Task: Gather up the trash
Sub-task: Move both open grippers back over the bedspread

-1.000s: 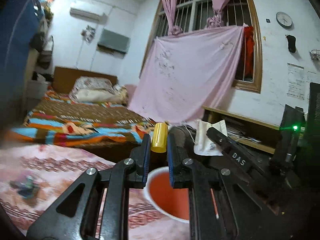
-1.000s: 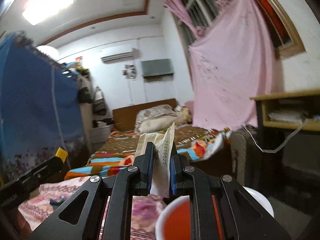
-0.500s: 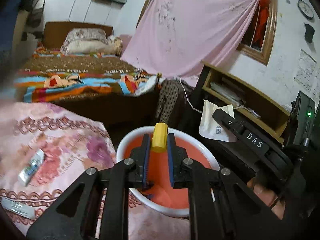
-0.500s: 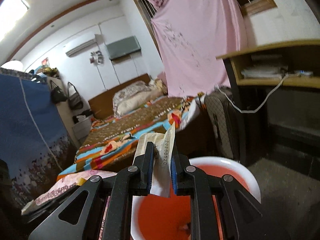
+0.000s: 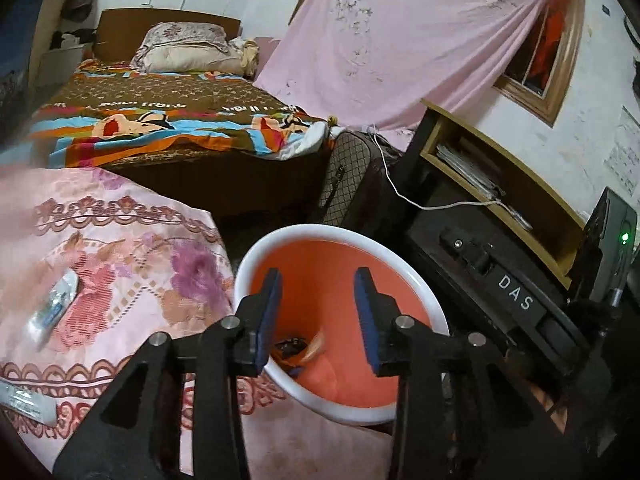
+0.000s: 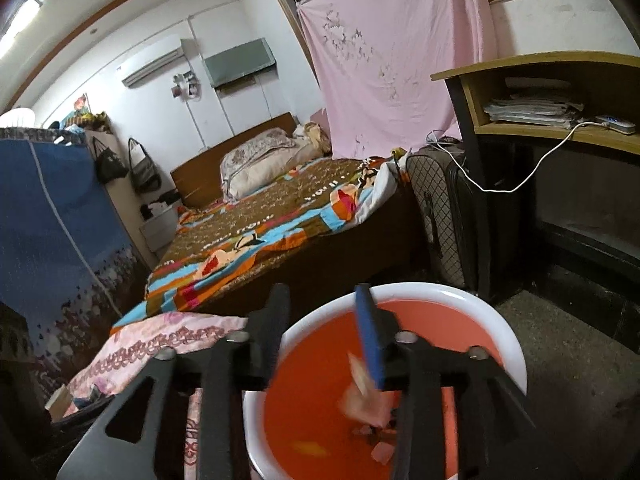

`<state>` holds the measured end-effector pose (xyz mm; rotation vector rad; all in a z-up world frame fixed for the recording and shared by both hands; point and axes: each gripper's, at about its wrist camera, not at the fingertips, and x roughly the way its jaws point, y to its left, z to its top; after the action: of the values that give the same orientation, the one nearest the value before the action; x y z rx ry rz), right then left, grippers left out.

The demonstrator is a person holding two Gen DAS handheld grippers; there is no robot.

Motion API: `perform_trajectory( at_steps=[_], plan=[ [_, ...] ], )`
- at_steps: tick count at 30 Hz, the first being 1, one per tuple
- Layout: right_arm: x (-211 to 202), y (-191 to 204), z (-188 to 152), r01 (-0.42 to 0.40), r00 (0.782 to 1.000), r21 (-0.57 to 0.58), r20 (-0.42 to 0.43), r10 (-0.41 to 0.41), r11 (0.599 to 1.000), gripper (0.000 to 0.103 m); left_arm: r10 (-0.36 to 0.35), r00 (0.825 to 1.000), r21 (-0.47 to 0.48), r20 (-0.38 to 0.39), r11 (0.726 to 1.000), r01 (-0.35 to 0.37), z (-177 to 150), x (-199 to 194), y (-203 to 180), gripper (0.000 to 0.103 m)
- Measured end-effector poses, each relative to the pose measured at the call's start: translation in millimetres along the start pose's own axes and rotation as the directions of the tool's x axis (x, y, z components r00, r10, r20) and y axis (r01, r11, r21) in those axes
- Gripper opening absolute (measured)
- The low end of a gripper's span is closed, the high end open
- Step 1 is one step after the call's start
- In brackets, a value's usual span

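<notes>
Bin (image 5: 408,276): round, white rim, orange inside – lower centre of both views, on floor beside pink floral cloth (image 5: 120,264).
Trash in bin: dark scraps at bottom (image 5: 290,346); blurred pale wrapper (image 6: 362,396) by right gripper's blue pad.
Left gripper (image 5: 318,312): jaws opening, nothing between.
Right gripper (image 6: 324,336): jaws opening, nothing gripped.
Left on cloth: two packets (image 5: 52,312), lower left.
Surroundings: bed (image 5: 160,120) behind; suitcase (image 5: 352,184), desk (image 6: 552,92) to right – bare floor lower right.

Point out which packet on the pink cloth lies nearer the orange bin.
The upper packet, tilted on the cloth; the other packet sits at the view's lower-left edge, farther from the bin.
</notes>
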<state>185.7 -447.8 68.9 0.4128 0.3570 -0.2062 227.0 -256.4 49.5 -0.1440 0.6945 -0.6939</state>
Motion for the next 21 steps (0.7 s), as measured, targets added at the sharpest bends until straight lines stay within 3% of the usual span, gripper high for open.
perform_trajectory(
  at_steps=[7, 10, 13, 16, 21],
  plan=[
    [-8, 16, 0, -0.025, 0.999, -0.048, 0.043, 0.027, 0.999, 0.046, 0.085, 0.992, -0.013, 0.095, 0.996, -0.084, 5, -30, 23, 0.038],
    [-14, 25, 1, -0.044, 0.996, -0.076, 0.077, 0.05, 0.996, 0.047, 0.121, 0.982, -0.028, 0.144, 0.993, -0.118, 6, -48, 35, 0.045],
    [-19, 38, 0, -0.065, 0.991, -0.111, 0.11, 0.077, 0.992, 0.055, 0.164, 0.965, -0.037, 0.203, 0.987, -0.159, 8, -67, 45, 0.053],
    [-26, 52, -2, -0.086, 0.982, -0.148, 0.154, 0.108, 0.985, 0.075, 0.227, 0.933, -0.043, 0.28, 0.974, -0.224, 7, -90, 53, 0.06],
    [-39, 77, -6, -0.123, 0.962, -0.205, 0.216, 0.168, 0.971, 0.086, 0.303, 0.873, -0.062, 0.383, 0.951, -0.303, 2, -122, 64, 0.074]
  ],
)
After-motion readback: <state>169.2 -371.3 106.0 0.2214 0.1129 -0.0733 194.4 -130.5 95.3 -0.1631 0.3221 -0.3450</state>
